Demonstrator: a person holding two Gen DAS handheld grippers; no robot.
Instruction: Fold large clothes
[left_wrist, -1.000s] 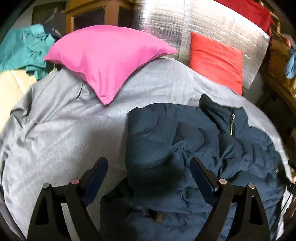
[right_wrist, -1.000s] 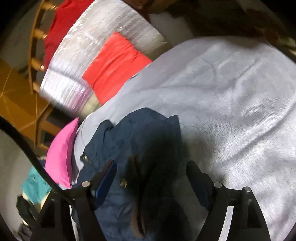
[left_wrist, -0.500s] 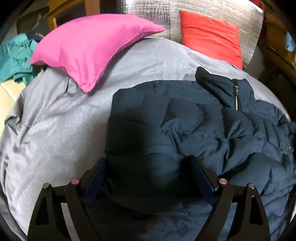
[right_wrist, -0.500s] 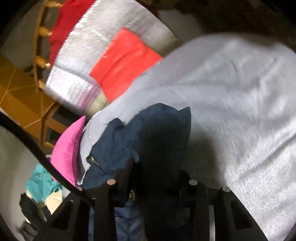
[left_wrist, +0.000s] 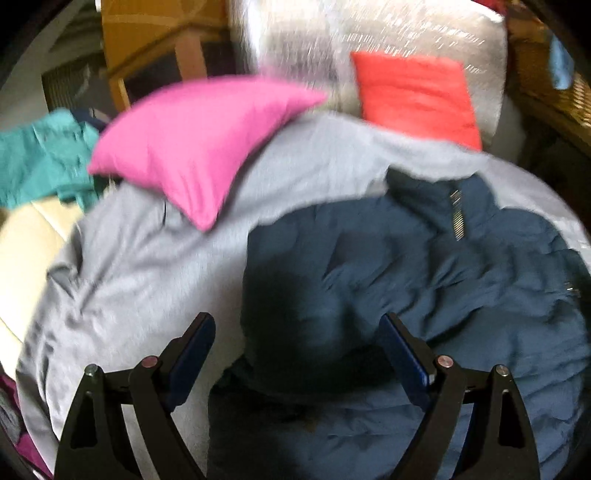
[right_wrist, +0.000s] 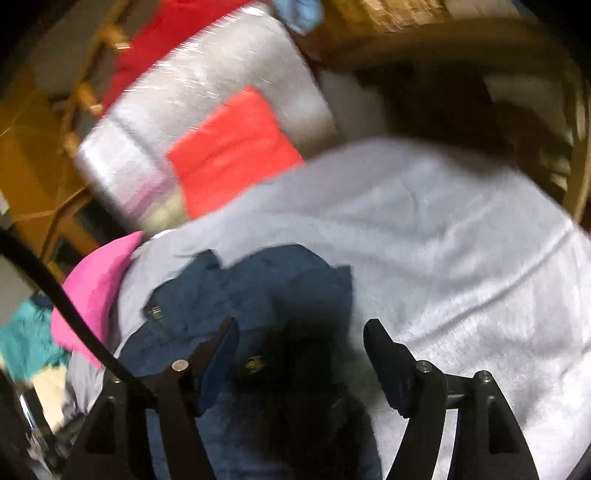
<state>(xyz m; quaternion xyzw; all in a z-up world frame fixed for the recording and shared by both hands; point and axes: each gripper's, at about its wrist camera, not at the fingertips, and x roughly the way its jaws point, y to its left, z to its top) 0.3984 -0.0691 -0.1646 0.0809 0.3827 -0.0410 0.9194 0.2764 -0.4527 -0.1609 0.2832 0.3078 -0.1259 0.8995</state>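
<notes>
Navy puffer jacket (left_wrist: 424, 295): crumpled, quilted, collar and zip uppermost, lying on the grey sheet (left_wrist: 147, 266) below the pink cushion (left_wrist: 199, 147). Left view alone shows the jacket's full bulk and a teal garment (left_wrist: 40, 158); right view alone shows bare sheet to the jacket's right and a snap fastener on the fabric. Left gripper (left_wrist: 297, 345): angled downward over the jacket, jaws spread, nothing pinched. Right gripper (right_wrist: 301, 345): angled downward, jaws just opened, jacket fabric between them, pads clear of it

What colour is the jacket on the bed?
Dark navy blue jacket; the left wrist view shows it best.
</notes>
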